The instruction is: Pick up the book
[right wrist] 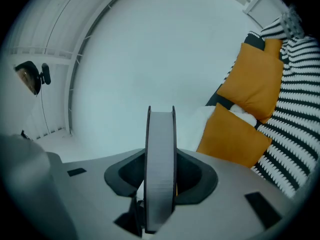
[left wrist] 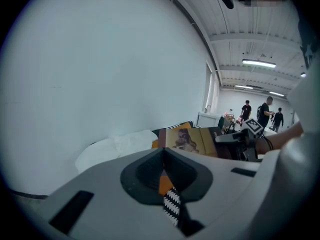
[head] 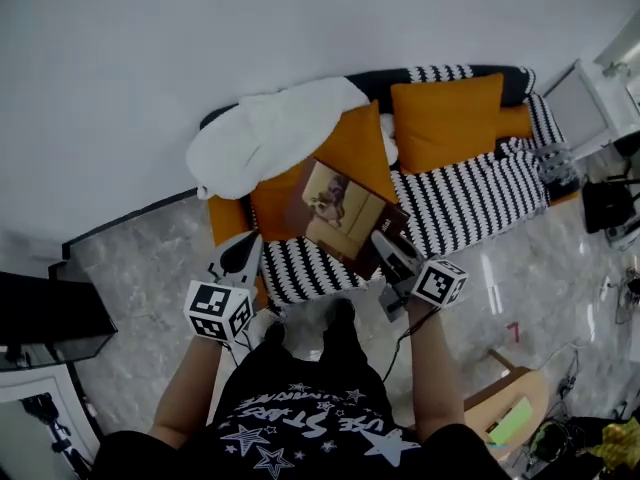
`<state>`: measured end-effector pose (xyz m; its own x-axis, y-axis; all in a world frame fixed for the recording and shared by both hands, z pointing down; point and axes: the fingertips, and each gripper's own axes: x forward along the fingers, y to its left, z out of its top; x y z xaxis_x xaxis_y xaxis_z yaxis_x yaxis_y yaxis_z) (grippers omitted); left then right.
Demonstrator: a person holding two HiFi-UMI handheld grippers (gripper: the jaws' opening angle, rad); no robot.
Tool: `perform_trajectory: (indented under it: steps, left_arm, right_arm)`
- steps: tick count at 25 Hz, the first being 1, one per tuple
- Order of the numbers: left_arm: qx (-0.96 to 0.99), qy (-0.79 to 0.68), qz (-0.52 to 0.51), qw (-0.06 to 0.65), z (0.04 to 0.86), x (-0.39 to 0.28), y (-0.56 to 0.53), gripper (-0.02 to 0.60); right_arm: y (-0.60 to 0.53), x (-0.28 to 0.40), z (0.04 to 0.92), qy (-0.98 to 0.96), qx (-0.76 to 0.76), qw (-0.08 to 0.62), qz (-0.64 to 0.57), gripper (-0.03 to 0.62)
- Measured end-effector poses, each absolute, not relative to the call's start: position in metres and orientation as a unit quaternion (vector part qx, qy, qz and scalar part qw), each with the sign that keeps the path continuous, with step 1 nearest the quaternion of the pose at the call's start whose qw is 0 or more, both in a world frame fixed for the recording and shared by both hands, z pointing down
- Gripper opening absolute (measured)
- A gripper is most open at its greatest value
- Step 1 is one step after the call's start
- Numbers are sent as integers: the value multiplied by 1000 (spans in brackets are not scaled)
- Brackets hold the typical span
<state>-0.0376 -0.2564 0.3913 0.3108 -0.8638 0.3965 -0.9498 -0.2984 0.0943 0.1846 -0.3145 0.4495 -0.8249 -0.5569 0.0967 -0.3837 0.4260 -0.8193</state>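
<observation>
**A:** What's the room like from the head view?

**B:** There's a white wall [head: 200, 48], a pale marble floor [head: 150, 258], and a black-and-white striped sofa [head: 470, 203] with orange cushions [head: 445, 118] and a white blanket [head: 265, 133]. The book [head: 345, 213] sits tilted over the seat. The right gripper [head: 388, 246] is clamped on its near corner. I can't tell whether the far edge touches a cushion. The left gripper [head: 243, 251] is off to the left, apart from the book.

**A:** And the left gripper view?

**B:** Its jaws meet with nothing between them. Beyond them the book's cover [left wrist: 192, 140] faces the camera.

**A:** And the right gripper view?

**B:** The book [right wrist: 160, 174] stands edge-on between the jaws. You can see a grey page block and dark covers, pinched across the thickness.

**A:** How will it handle?

**B:** It's probably a stiff hardback with some weight. Held by one corner, it may twist or slip. I'd grip deeper along the spine side, or steady the far edge with the free gripper.
</observation>
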Motion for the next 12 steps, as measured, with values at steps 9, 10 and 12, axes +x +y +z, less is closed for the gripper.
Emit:
perform_trajectory:
  steps: [9,10,12]
  left_arm:
    - [848,-501,115,130,372,-89,-219,6]
    - [854,-491,114,126,370,-91,-214,6]
    - [867,-470,113,122,370,-97,-204,6]
  right_arm:
    - [-233,143,421,818,-357,133,-431,152]
    - [-225,140,418,814,-367,141,-427,152]
    - [-208,135,416,806,-389,153,-420,152]
